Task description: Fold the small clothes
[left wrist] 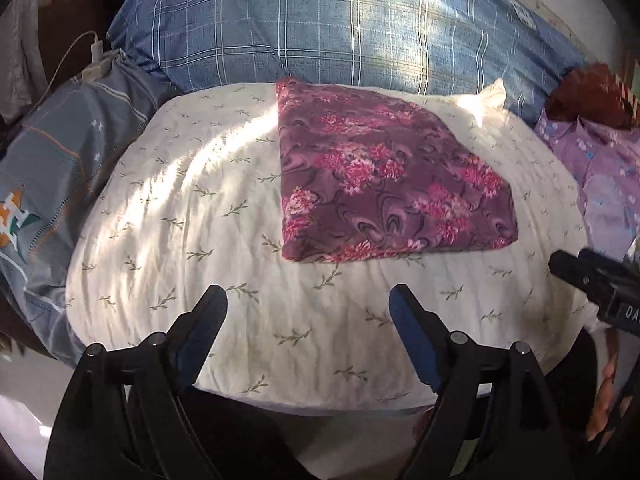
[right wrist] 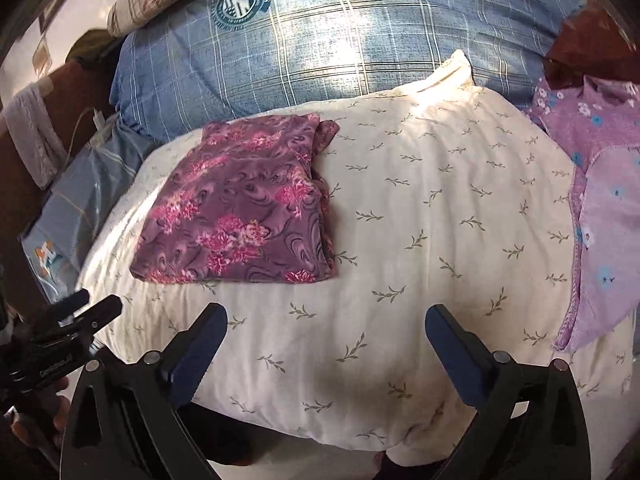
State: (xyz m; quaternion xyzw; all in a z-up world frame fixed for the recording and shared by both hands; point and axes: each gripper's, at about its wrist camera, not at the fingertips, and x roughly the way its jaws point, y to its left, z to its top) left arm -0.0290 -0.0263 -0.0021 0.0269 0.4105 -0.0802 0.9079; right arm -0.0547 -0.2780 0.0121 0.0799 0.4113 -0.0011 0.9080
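A cream leaf-print pillow (left wrist: pixel 200 220) carries the purple floral garment (left wrist: pixel 380 184), folded into a flat, layered rectangle, edges roughly squared; below it the left gripper (left wrist: pixel 308 304) and right gripper (right wrist: pixel 326 324) stand wide apart, holding nothing.
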